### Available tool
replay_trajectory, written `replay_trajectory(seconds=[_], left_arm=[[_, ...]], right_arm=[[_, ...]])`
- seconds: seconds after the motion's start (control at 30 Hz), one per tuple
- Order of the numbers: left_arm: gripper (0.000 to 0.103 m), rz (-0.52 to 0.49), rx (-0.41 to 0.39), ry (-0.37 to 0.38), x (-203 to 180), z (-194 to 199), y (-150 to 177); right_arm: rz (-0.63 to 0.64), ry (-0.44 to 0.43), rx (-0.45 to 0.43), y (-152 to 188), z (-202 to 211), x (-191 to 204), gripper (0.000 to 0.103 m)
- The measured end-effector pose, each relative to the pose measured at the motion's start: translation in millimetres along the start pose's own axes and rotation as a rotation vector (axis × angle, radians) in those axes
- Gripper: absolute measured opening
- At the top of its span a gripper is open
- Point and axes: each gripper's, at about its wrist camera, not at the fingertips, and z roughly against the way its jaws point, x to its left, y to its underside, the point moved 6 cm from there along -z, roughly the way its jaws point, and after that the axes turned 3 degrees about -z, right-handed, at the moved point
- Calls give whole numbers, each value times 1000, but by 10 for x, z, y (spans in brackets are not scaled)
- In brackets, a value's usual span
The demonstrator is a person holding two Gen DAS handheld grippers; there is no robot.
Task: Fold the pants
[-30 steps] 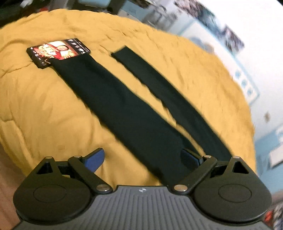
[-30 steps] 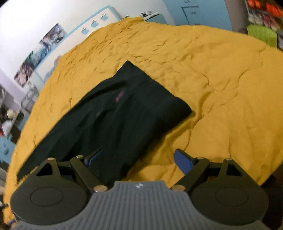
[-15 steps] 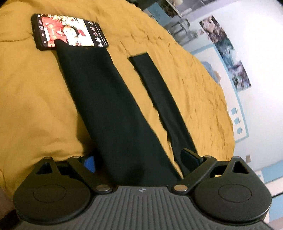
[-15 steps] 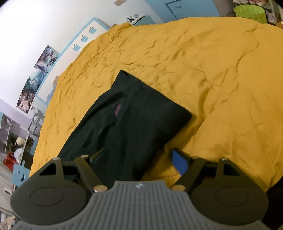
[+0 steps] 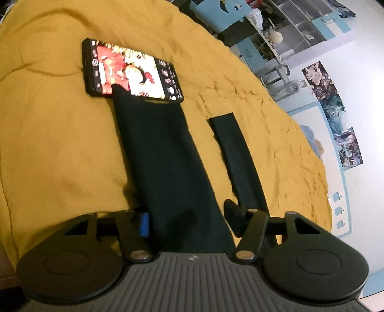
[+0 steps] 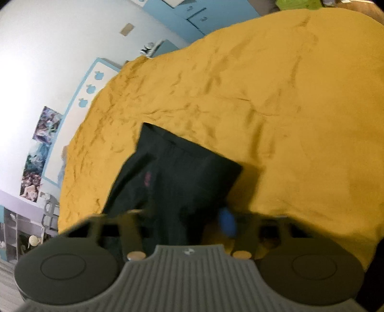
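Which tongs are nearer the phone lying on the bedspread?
Left. The left tongs straddle the pants leg whose far end touches the phone. The right tongs sit at the waist end, phone out of view.

Phone (image 5: 130, 72) sits on far pants (image 5: 165, 163) leg end, blocking there; bare bedspread (image 5: 52, 144) open left of phone, and between legs.

This is a bedroom in a home, probably a child's room. A bed with a yellow blanket (image 5: 60, 144) fills most of both views. On the white wall, at the right in the left wrist view, hang colourful posters (image 5: 336, 115). A light blue panel with apple shapes (image 6: 90, 88) stands at the bed's edge. At the upper right there are shelves (image 5: 288, 31) full of small things, and blue drawers (image 6: 192, 19) appear at the top of the right wrist view.
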Motion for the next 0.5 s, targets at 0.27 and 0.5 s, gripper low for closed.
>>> replay_trajectory(seconds=[0.27,0.5], left_arm=[[2,-77,15,13,-124,201,-108],[2,-133,40,-9,-260,126,-204]], right_arm=[[-89,-82,26,-175,237,-44,0],[-70,-83,62,-230,191,65,0]])
